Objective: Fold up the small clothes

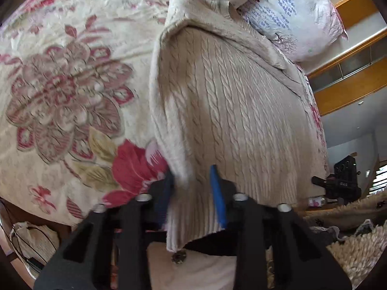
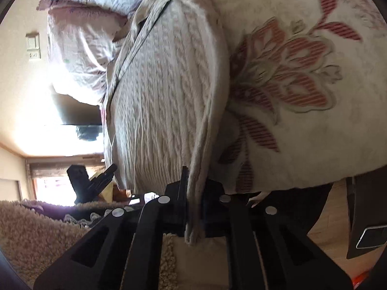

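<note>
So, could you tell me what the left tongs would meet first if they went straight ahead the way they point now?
The sweater itself: the left tongs already grip its ribbed hem, and the knit stretches ahead over the floral bedspread. Beyond it lies a pillow, though depth is unclear.

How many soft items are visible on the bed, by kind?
Cable-knit sweater: 1
Floral bedspread: 1
Pillows: 2
Total: 4

Daylight from my window blows out the wall in my right view; the sweater shows patchy shade, motion blur softens everything, and fisheye bends the dark edges.
</note>
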Demonstrator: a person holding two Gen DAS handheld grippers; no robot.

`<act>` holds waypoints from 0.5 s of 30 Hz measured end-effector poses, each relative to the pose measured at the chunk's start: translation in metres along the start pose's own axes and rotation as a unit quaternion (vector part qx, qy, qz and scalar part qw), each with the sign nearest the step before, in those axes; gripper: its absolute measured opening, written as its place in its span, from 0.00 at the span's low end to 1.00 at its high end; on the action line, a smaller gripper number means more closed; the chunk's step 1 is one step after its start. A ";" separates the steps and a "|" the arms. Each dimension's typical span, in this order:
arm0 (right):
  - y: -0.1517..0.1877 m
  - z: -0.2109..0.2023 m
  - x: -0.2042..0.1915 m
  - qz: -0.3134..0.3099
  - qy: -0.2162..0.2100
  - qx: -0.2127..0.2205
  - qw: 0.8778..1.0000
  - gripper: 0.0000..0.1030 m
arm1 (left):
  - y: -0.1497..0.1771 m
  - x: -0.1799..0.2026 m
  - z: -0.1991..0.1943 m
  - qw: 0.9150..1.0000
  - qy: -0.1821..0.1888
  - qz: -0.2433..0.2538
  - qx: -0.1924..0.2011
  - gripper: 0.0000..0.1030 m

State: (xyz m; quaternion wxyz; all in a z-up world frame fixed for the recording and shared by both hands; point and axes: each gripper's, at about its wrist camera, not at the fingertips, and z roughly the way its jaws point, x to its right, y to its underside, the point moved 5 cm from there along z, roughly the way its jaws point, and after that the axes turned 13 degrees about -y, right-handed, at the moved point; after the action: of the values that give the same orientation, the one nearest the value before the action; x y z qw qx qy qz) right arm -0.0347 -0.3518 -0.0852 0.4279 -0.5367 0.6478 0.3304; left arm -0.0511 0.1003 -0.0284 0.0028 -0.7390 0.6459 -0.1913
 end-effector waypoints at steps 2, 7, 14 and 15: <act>-0.005 0.005 -0.014 -0.018 -0.026 0.005 0.999 0.08 | -0.002 0.006 0.005 1.000 0.016 0.002 -0.016 0.10; -0.070 0.003 -0.070 -0.081 -0.105 0.080 0.988 0.08 | -0.063 0.019 -0.012 0.995 0.100 0.014 0.025 0.08; -0.225 0.005 -0.129 -0.101 -0.081 0.236 0.963 0.44 | -0.243 0.008 -0.030 0.979 0.038 -0.035 0.199 0.34; -0.234 0.007 -0.128 -0.094 -0.071 0.246 0.962 0.54 | -0.254 0.001 -0.027 0.977 0.017 -0.056 0.204 0.46</act>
State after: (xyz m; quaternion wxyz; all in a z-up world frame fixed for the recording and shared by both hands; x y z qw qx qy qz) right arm 0.2031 -0.3411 0.0357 0.6208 -0.4487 0.6237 0.1562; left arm 0.1834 0.1482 0.0609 0.1319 -0.7546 0.5507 -0.3316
